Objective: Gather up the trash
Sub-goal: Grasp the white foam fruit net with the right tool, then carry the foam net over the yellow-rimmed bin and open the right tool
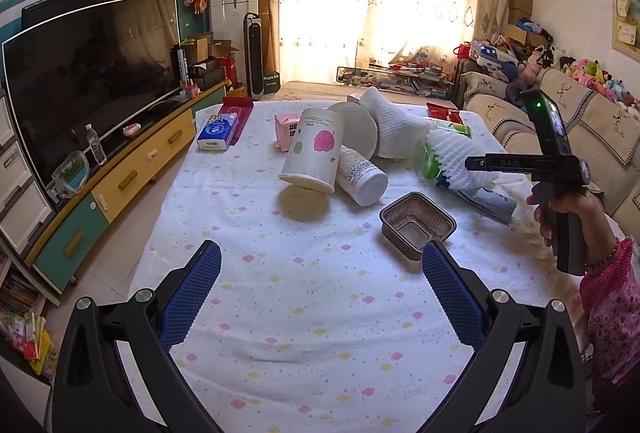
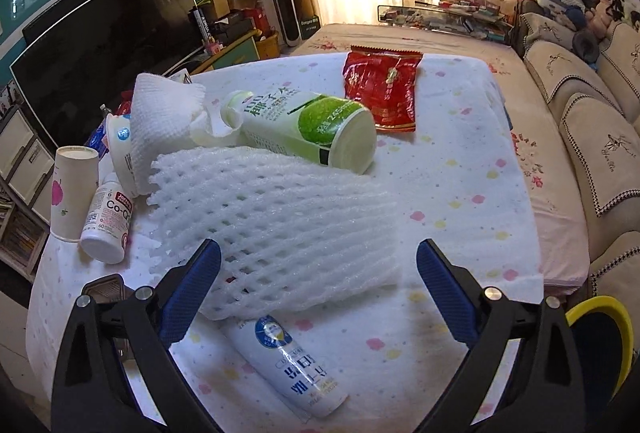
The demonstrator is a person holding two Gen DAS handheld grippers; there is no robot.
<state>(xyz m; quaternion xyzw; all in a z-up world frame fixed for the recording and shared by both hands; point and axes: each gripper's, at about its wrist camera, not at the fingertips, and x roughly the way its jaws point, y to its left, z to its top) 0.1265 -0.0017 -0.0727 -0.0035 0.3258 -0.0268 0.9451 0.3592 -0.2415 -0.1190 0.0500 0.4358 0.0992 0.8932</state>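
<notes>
Worktop: white cloth-covered worktop (image 2: 460, 193) with pastel dots, trash heaped toward 12 o'clock.
Net: white foam mesh fruit sleeve (image 2: 276, 221), lying flat, long axis 10 to 4 o'clock, near edge between the right claw's tips.
Right claw (image 2: 318, 261): wide open, empty, nearer the sleeve.
Left claw (image 1: 320, 263): wide open, empty; brown foil tray (image 1: 418, 225) at 1 o'clock.

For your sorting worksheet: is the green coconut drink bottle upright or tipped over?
Tipped over. The green bottle lies on its side on the table, base facing the camera.
</notes>
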